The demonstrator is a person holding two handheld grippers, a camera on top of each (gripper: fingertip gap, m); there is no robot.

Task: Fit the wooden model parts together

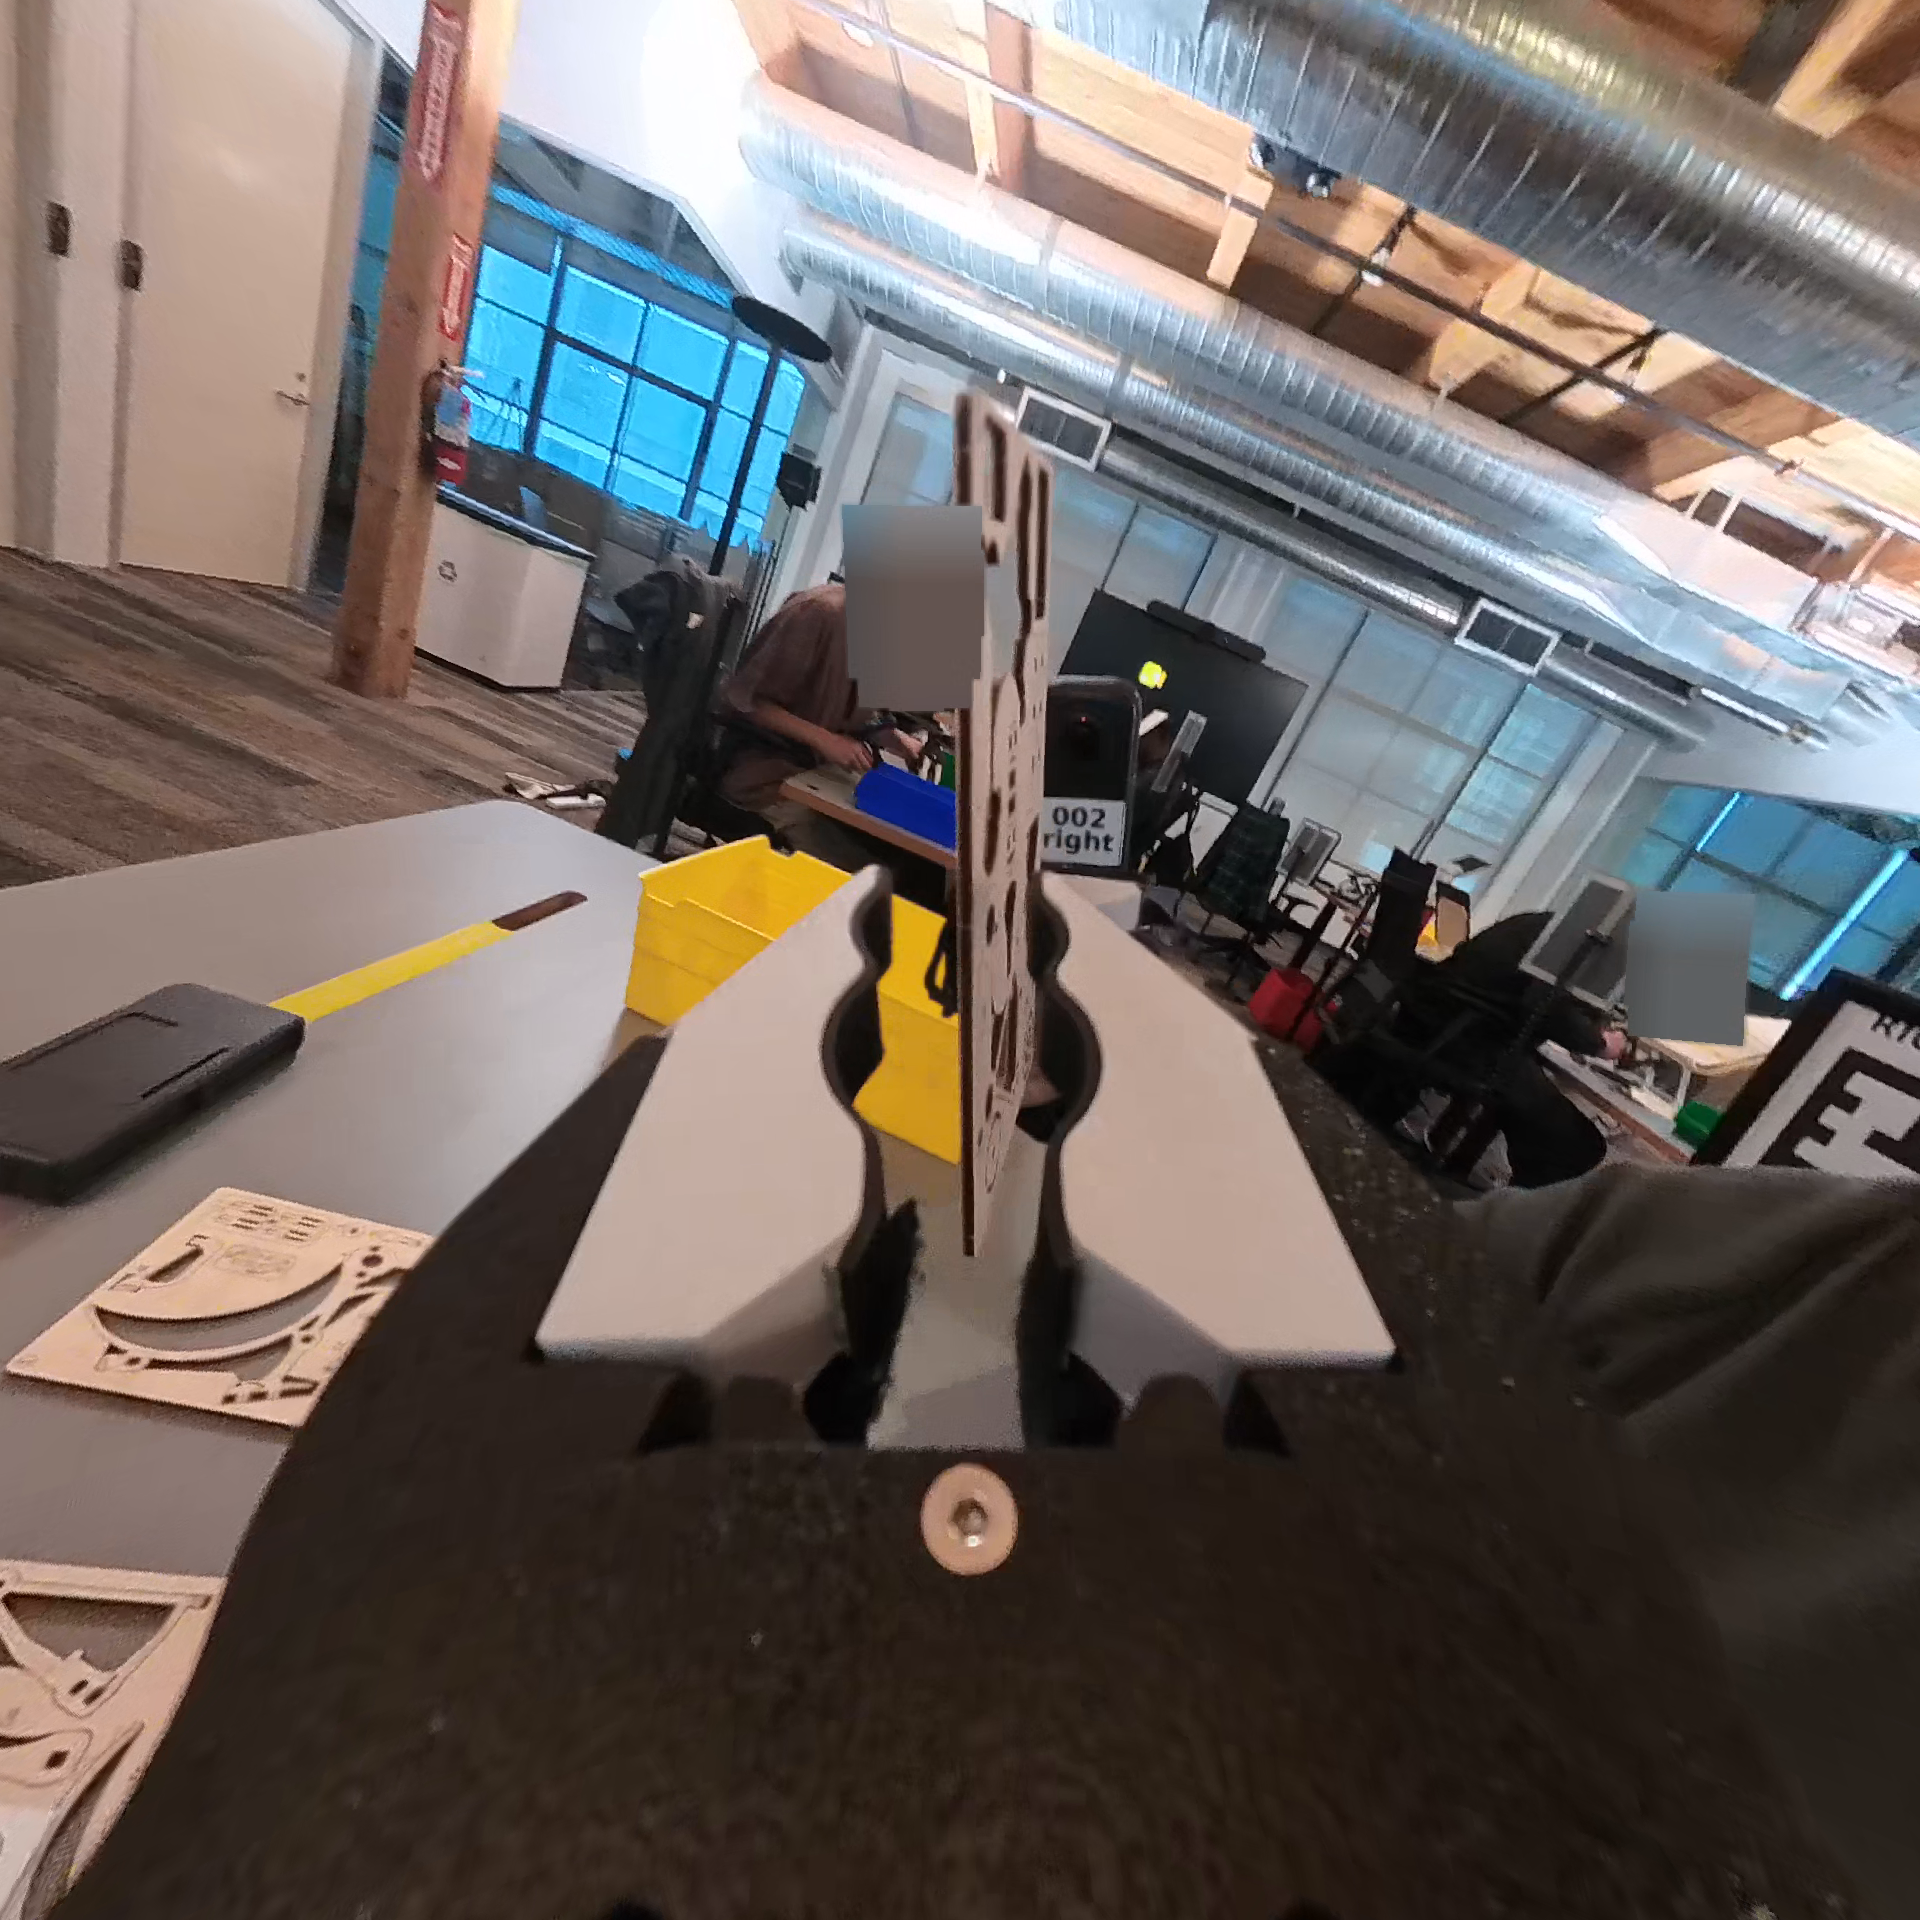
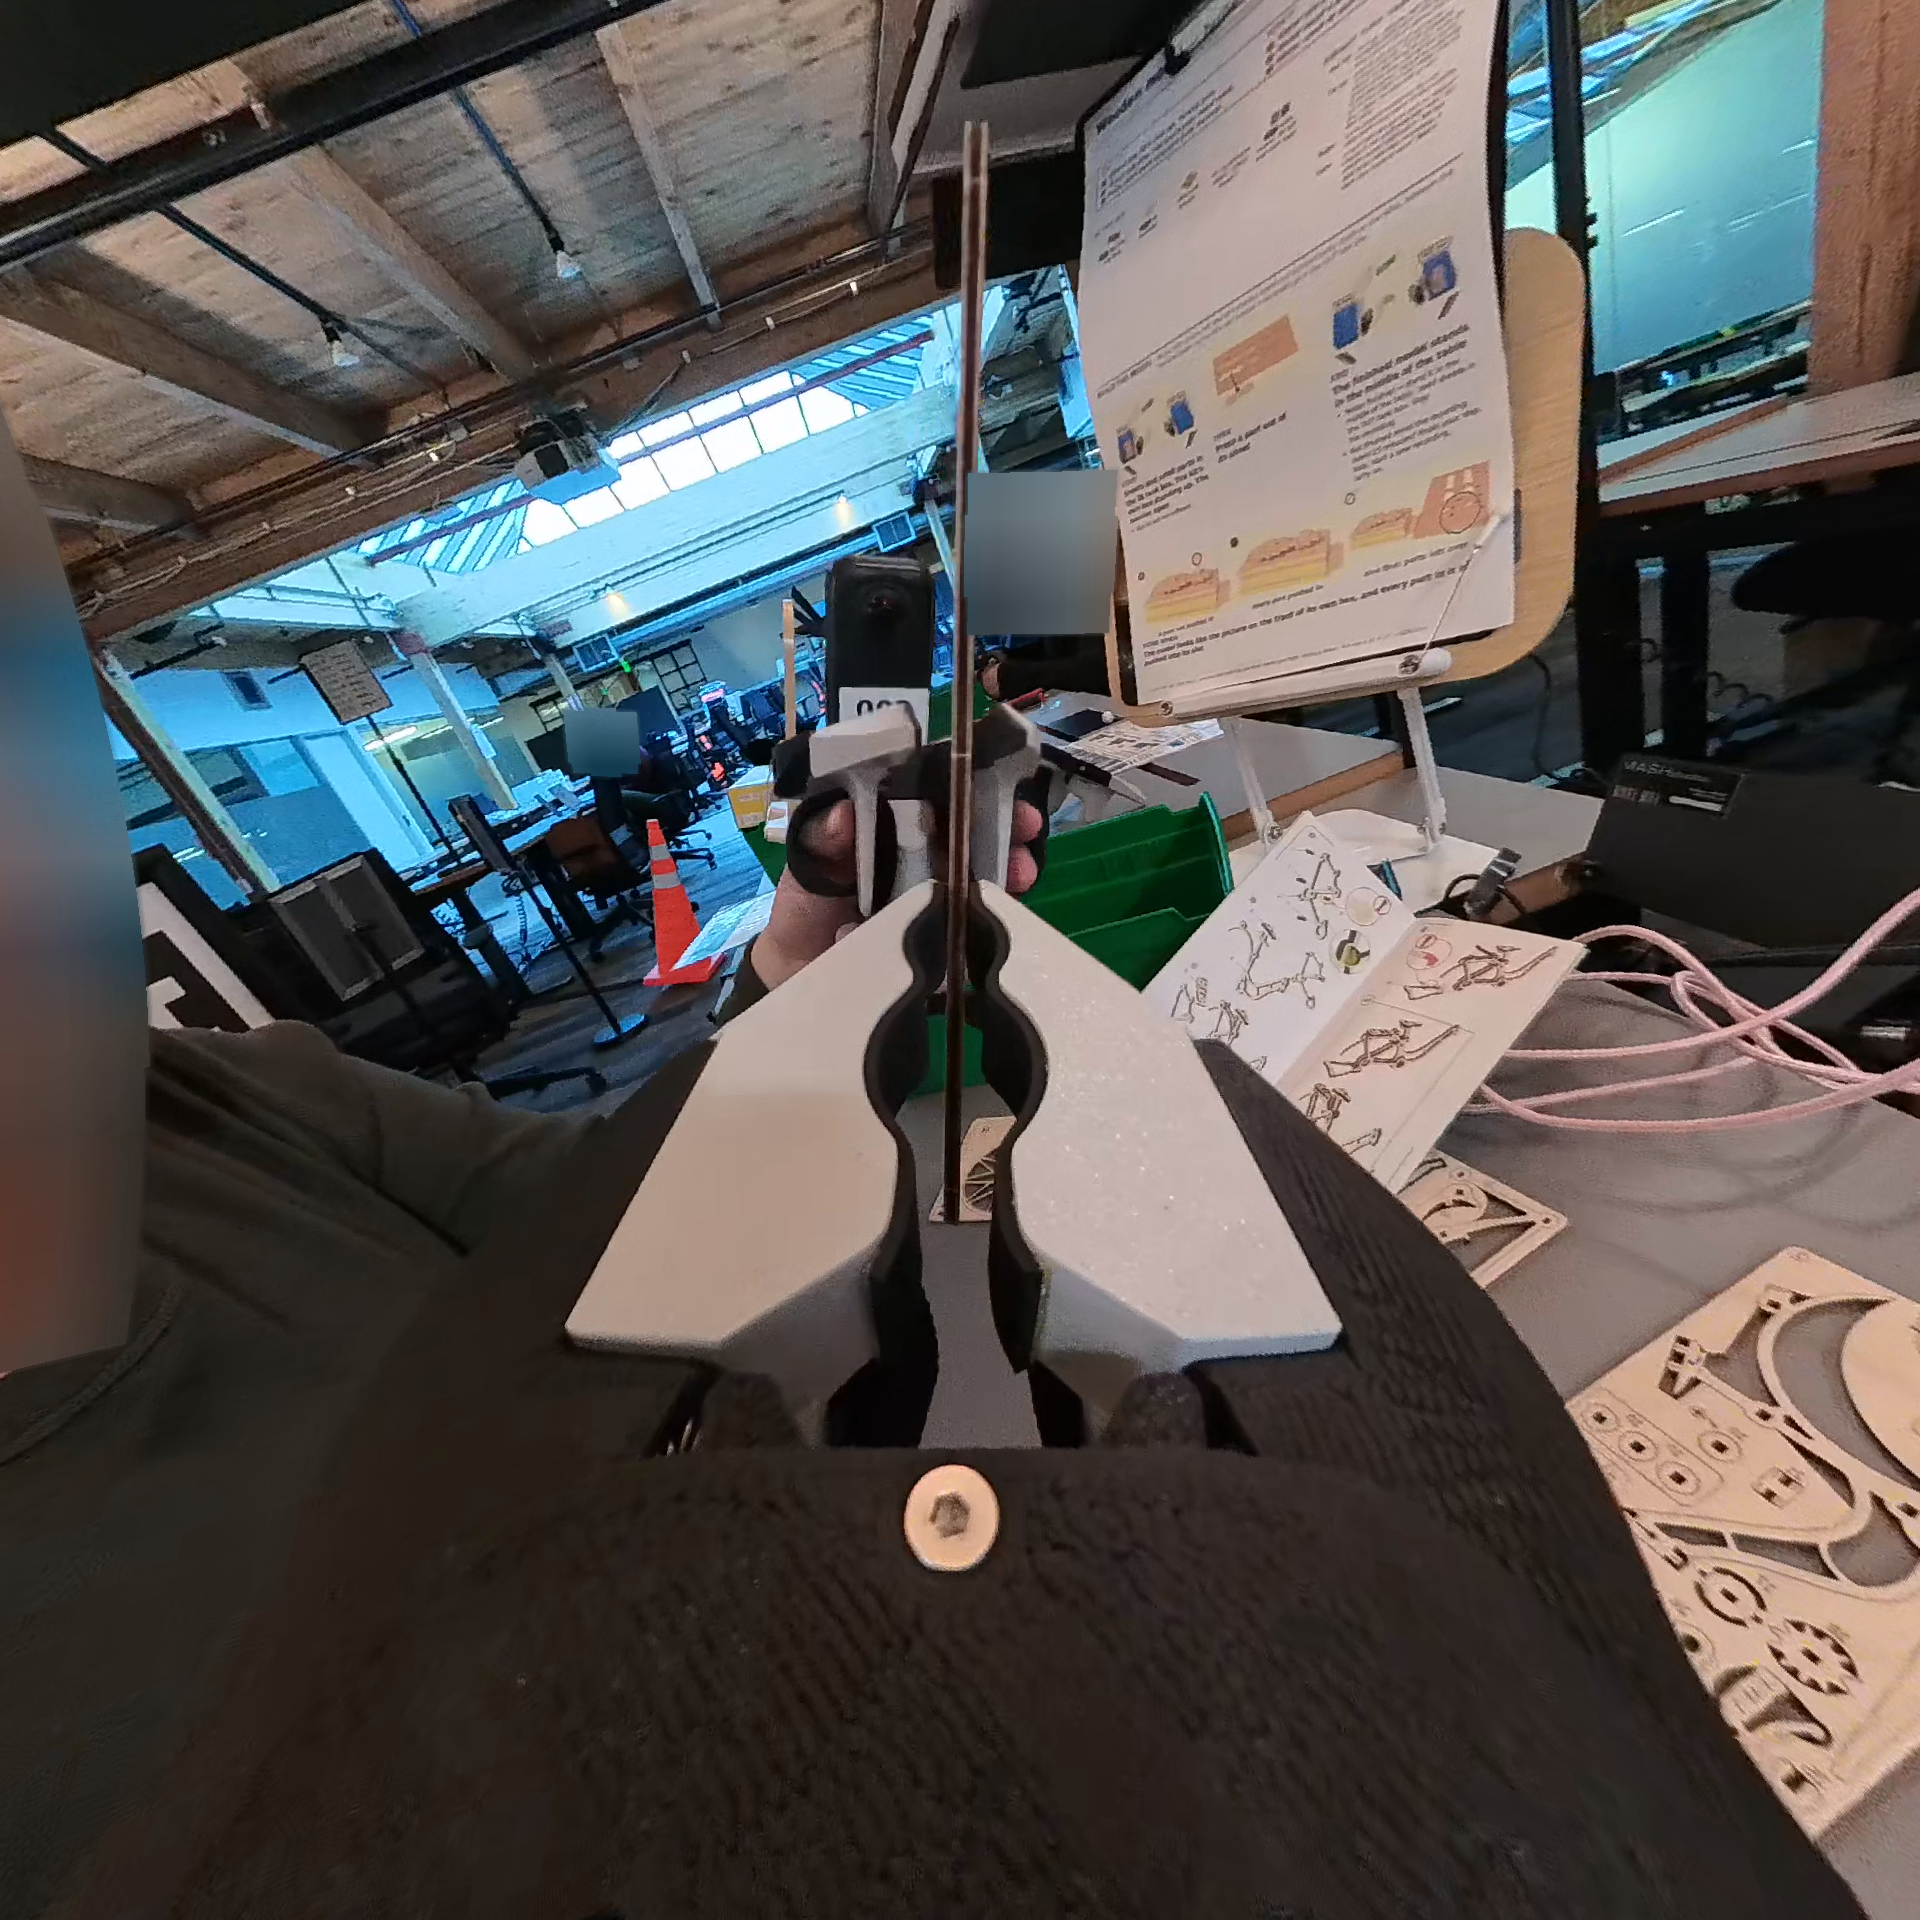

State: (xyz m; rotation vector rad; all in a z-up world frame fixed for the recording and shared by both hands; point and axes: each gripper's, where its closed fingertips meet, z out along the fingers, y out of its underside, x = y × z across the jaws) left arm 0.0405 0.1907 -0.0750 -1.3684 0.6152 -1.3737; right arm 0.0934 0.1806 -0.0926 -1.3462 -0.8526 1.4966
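Far left on the grey table (image 1: 312, 914): a black case (image 1: 125, 1081), a yellow-handled tool (image 1: 416, 951), and two spare punched sheets (image 1: 208, 1299) lying flat at the near edge. Behind them a yellow bin (image 1: 727, 925). Centre: the wooden sheet (image 1: 1003, 831), laser-cut and full of part outlines, is held upright in the air between the two tools. Left gripper (image 1: 966, 914) has its fingers drawn in on the sheet, though the left pad looks a little off the face; grip seems to be at the right pad and tips. Right gripper (image 2: 954, 914) is closed on the same sheet, seen edge-on, pads pinching both faces. Each gripper faces the other across the panel. Judged step: still at the stage of freeing parts from the sheet; nothing is joined yet. Next move likely calls for one tool to keep hold while the other lets go and presses a piece out, with care, as thin ply may snap at the cut-outs. Right of centre: green bin (image 2: 1122, 883), open instruction booklet (image 2: 1351, 997), clipboard stand (image 2: 1299, 343), pink cables (image 2: 1714, 1018), more sheets (image 2: 1787, 1507). Room is tight rightward; open air above.
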